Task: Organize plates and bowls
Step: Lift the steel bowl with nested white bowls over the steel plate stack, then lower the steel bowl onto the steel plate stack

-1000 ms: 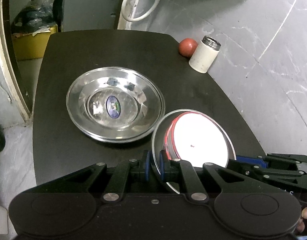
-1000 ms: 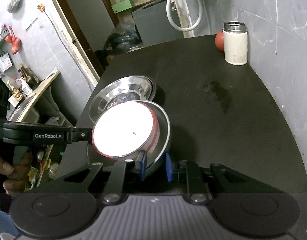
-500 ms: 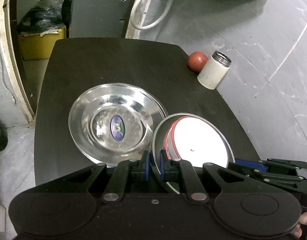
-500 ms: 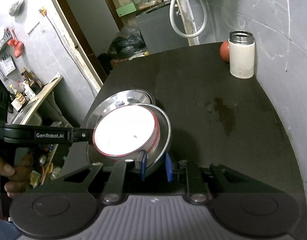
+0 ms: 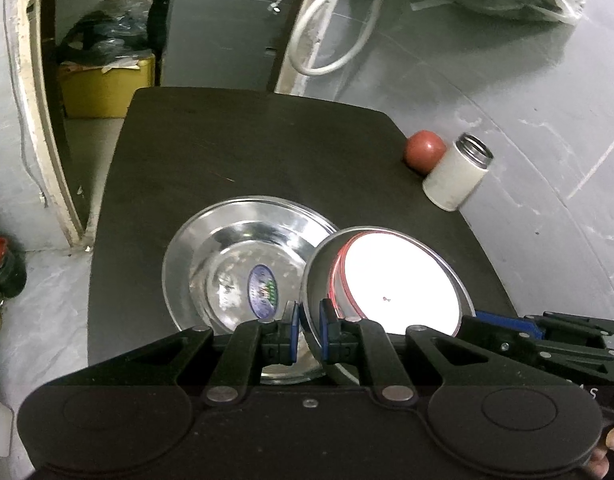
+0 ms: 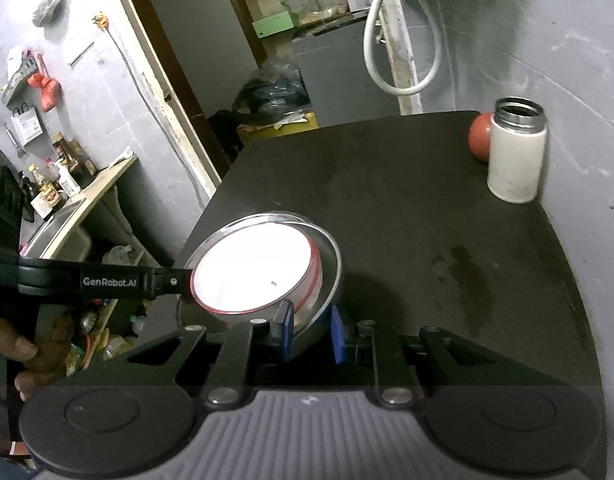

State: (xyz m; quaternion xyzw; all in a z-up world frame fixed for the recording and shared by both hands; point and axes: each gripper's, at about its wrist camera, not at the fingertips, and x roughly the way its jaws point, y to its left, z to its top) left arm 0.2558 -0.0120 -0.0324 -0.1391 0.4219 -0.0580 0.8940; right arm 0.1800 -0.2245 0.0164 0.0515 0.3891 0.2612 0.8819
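Bowl (image 5: 391, 280) — rim pinched by both grippers' fingers (image 5: 291, 326) — above plate (image 5: 235, 256).

We see dim, flat indoor light in both views. The white bowl (image 5: 395, 280) is blown out to a featureless glare, and the steel plate (image 5: 227, 264) carries mottled bright reflections. On the dark surface (image 6: 427, 208) a soft shadow falls at 3 o'clock of the bowl. Fisheye curvature bends walls at the edges, corners go black, and the room at 9 o'clock looks soft and grainy.
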